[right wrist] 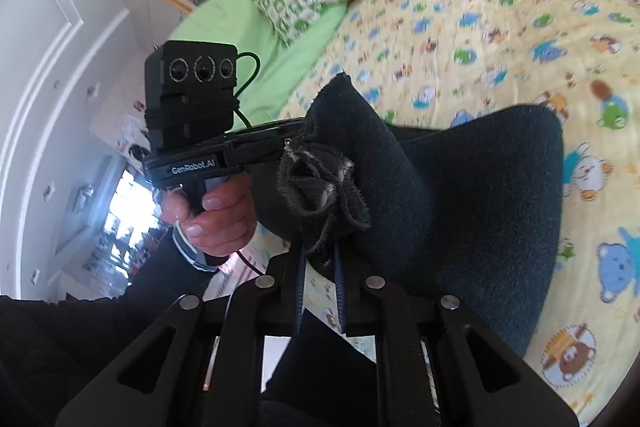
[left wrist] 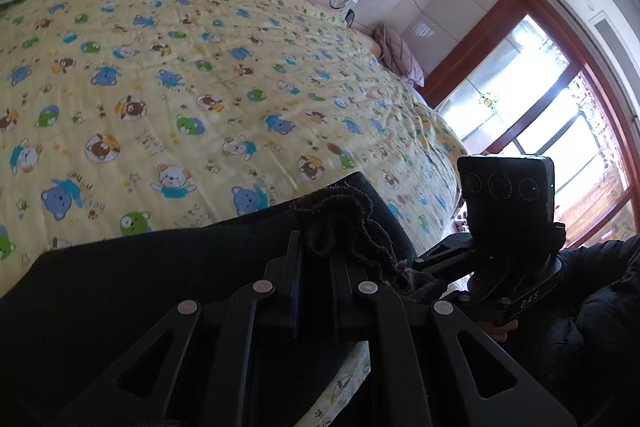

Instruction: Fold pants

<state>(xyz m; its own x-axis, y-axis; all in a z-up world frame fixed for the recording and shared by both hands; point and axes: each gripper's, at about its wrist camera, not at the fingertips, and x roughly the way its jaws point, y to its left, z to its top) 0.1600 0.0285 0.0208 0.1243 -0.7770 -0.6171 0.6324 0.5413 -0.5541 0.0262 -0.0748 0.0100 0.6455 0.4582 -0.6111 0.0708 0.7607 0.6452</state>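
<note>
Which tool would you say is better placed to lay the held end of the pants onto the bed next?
Neither clearly. The left tool and the right tool are each shut on a bunched edge of the dark pants, side by side above the yellow bedspread. They should probably lower the fold together.

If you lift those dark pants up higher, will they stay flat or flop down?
Probably flop: the pants already sag and bunch where the right gripper and left gripper pinch them. The fuzzy cloth likely won't slip out easily.

Window glare, fisheye-warped edges.
</note>
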